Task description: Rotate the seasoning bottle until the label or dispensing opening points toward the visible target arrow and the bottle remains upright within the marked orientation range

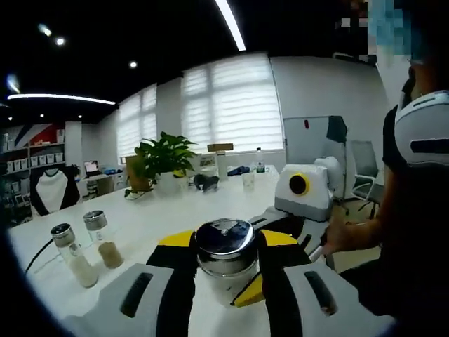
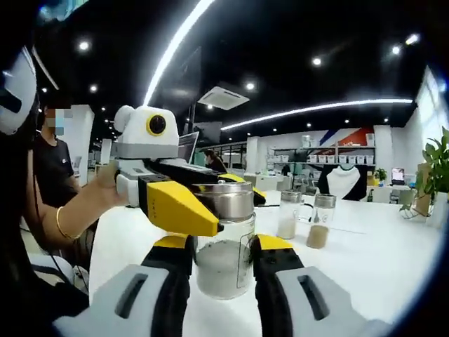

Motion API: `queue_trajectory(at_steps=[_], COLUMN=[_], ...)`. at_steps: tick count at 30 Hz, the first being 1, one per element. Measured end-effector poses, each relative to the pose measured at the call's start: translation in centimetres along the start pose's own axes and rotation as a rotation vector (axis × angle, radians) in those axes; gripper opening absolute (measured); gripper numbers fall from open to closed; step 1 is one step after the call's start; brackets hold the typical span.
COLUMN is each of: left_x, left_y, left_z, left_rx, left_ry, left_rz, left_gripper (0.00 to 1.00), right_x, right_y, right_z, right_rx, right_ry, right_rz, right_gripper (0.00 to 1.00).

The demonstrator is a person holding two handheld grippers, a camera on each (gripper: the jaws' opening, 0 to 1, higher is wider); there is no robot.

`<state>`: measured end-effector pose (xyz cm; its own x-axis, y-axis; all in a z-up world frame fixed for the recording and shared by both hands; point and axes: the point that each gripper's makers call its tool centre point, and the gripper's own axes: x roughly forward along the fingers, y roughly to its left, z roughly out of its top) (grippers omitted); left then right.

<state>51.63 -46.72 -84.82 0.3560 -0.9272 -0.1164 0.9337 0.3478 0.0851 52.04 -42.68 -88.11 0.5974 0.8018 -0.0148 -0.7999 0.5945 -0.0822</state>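
A glass seasoning bottle (image 2: 224,263) with pale powder and a shiny metal lid (image 1: 224,242) stands upright over the white table (image 2: 365,260). In the left gripper view, my left gripper (image 1: 226,244) is shut on the lid, one yellow-tipped jaw on each side. It enters the right gripper view from the left as the left gripper (image 2: 210,203), clasping the lid (image 2: 226,200). My right gripper (image 2: 223,247) is shut on the glass body below the lid. I cannot tell whether the bottle's base touches the table. No arrow or label is visible.
Two more small seasoning bottles (image 1: 74,256) (image 1: 105,239) stand on the table to the left; in the right gripper view they are the two bottles (image 2: 289,214) (image 2: 321,221). A potted plant (image 1: 165,158) sits at the far end. A person's hand (image 2: 105,186) holds the left gripper.
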Motion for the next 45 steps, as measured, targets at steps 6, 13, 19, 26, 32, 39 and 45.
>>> queue_trajectory(at_steps=[6,13,19,26,32,39,45], left_x=[0.0,-0.3,-0.4,-0.7,-0.1,-0.2,-0.6], left_y=[1.2,2.7,2.8,3.7,3.0,1.8,0.3], left_z=[-0.2,0.6,0.0,-0.1,-0.8,-0.3,0.3], left_rx=[-0.075,-0.18,-0.136,-0.137,-0.075,-0.055,-0.037], left_ry=[-0.031,-0.15,-0.1,-0.124,-0.066,-0.05,-0.04], left_rz=[0.129,0.303,0.381,0.477,0.417,0.264,0.12], left_gripper=[0.36,0.36,0.38,0.36,0.36,0.36,0.36], right_x=[0.3,0.9,1.3,1.5,1.3,0.9,0.4], right_y=[-0.7,-1.3,-1.1,-1.0,-0.8,0.3,1.4], right_z=[-0.4,-0.3,-0.5,-0.7,-1.4,-0.3,1.0], right_rx=[0.009,0.025,-0.002,-0.008,-0.064,-0.025,0.017], right_ry=[-0.009,-0.048,-0.036,-0.027,0.003,-0.058,-0.103], right_rz=[-0.082,-0.201,-0.228,-0.207,-0.14,0.005,0.121], right_gripper=[0.31,0.31,0.31,0.31,0.31,0.32,0.35])
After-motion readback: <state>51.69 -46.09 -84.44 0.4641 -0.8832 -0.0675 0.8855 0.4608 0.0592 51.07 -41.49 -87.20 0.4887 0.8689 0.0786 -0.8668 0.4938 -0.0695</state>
